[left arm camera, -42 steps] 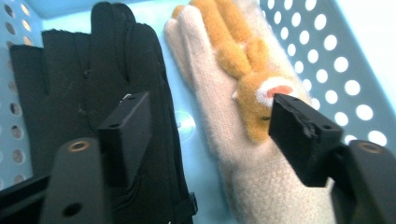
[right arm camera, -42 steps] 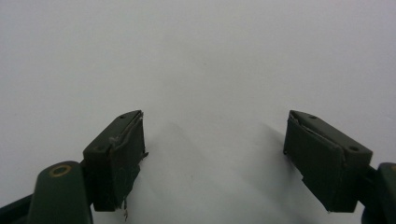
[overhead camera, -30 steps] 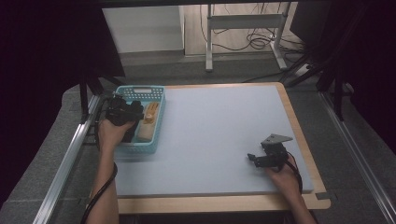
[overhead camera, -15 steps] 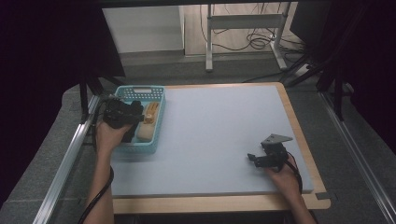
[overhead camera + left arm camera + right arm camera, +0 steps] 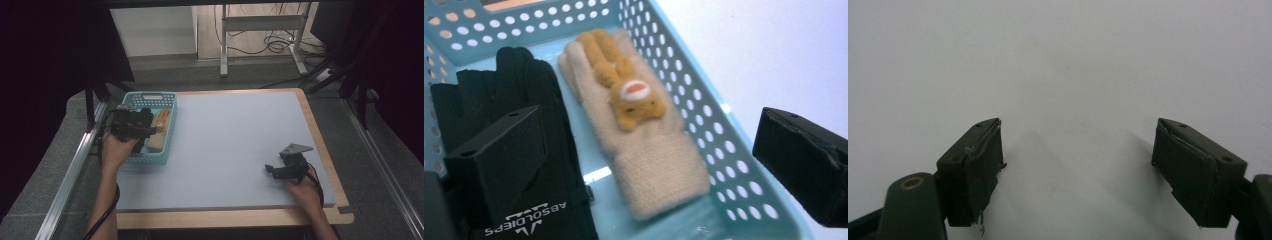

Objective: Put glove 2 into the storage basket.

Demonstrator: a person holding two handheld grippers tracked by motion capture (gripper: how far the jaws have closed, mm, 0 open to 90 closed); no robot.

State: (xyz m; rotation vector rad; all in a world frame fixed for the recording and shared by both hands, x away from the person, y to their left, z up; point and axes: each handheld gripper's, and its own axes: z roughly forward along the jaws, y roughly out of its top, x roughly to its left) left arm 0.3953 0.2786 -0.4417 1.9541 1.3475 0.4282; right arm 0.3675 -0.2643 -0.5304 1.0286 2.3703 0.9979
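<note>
We hold left gripper (image 5: 644,150) over basket (image 5: 165,150) at worktop's (image 5: 235,150) left edge. Its jaws just opened, now wide, nothing between pads. Cream glove (image 5: 639,130) with orange animal patch lies flat in basket, beside black glove (image 5: 524,150), which sits partly under one jaw. Step looks like release or pre-grasp over gloves. Next move, we judge: either lift clear of basket wall, or drop and centre jaws on one glove alone. Right gripper (image 5: 1075,165) rests wide open on bare worktop, near right.
</note>
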